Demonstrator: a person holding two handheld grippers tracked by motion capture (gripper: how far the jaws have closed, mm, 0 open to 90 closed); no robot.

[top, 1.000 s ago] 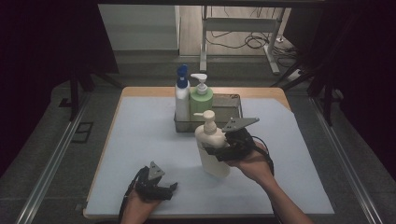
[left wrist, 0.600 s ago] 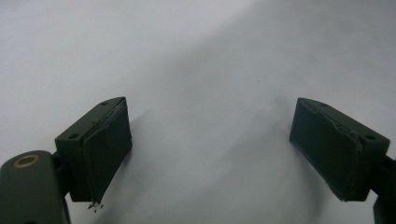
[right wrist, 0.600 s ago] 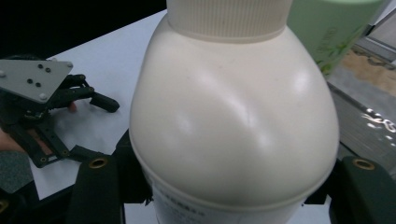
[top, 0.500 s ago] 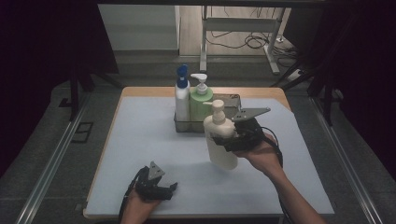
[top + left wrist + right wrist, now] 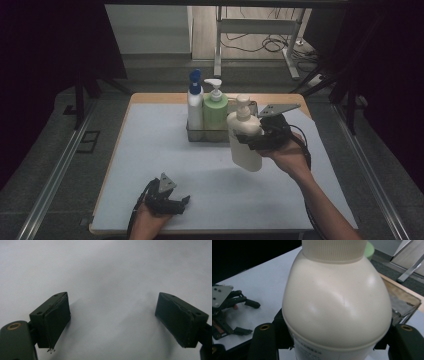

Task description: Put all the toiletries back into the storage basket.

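Note:
My right gripper (image 5: 250,142) is shut on a cream pump bottle (image 5: 243,135), held in the air just in front of the metal tray (image 5: 197,134) at the back of the table. In the right gripper view the cream pump bottle (image 5: 337,302) stands between both jaws, which press on its sides. A white bottle with a blue cap (image 5: 195,107) and a green pump bottle (image 5: 215,112) stand upright in the tray. My left gripper (image 5: 177,202) rests open near the table's front edge, and in the left gripper view its fingers (image 5: 53,320) have bare white mat between them.
A white mat (image 5: 150,150) covers the wooden table (image 5: 150,98). Metal rails (image 5: 55,180) run along both sides of the table. Behind it are a stand's legs (image 5: 220,45) and cables on the floor. The tray's right part (image 5: 402,300) shows bare.
My right gripper has carried the cream bottle up and toward the tray at the back. The left gripper has stayed where it was.

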